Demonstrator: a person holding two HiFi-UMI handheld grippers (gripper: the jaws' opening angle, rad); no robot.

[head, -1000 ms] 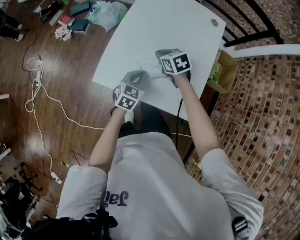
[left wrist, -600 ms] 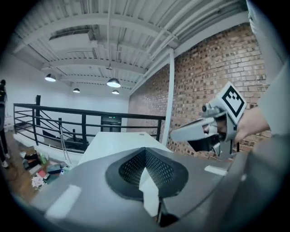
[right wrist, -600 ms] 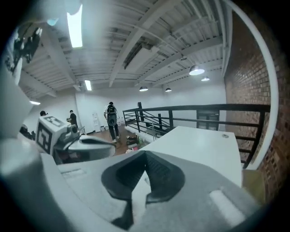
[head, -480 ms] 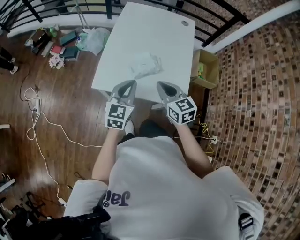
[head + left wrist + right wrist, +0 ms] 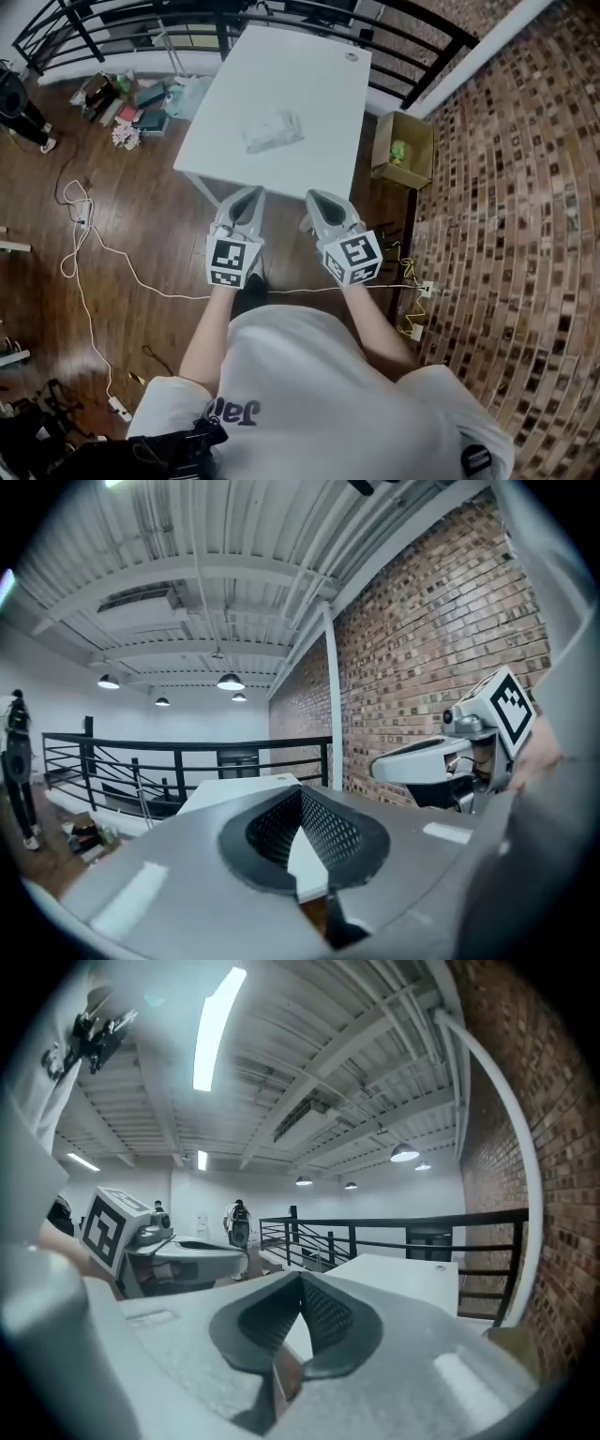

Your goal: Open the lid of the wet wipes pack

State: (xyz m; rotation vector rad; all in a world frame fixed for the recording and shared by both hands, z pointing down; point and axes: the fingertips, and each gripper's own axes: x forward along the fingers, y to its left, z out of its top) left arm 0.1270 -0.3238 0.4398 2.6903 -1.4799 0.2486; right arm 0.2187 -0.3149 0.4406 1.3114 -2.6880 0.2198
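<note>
The wet wipes pack (image 5: pixel 272 131) lies flat on the white table (image 5: pixel 319 84), its lid too small to make out. Both grippers hang in front of the person's body, short of the table's near edge and well apart from the pack. My left gripper (image 5: pixel 247 199) is shut with nothing in it, and my right gripper (image 5: pixel 315 199) beside it is shut and empty too. In the left gripper view the left gripper (image 5: pixel 300 794) points nearly level over the table (image 5: pixel 239 787). In the right gripper view the right gripper (image 5: pixel 300 1281) also points level, with the pack hidden.
A cardboard box (image 5: pixel 405 150) stands on the floor right of the table. A black railing (image 5: pixel 281 14) runs behind it. Books and bags (image 5: pixel 131 94) lie at the left, a white cable (image 5: pixel 94 248) crosses the wooden floor, and a person (image 5: pixel 14 752) stands far left.
Both grippers have drawn back from the pack and off the table toward the person's body and risen. The pack stays on the table, which now looks farther away.
</note>
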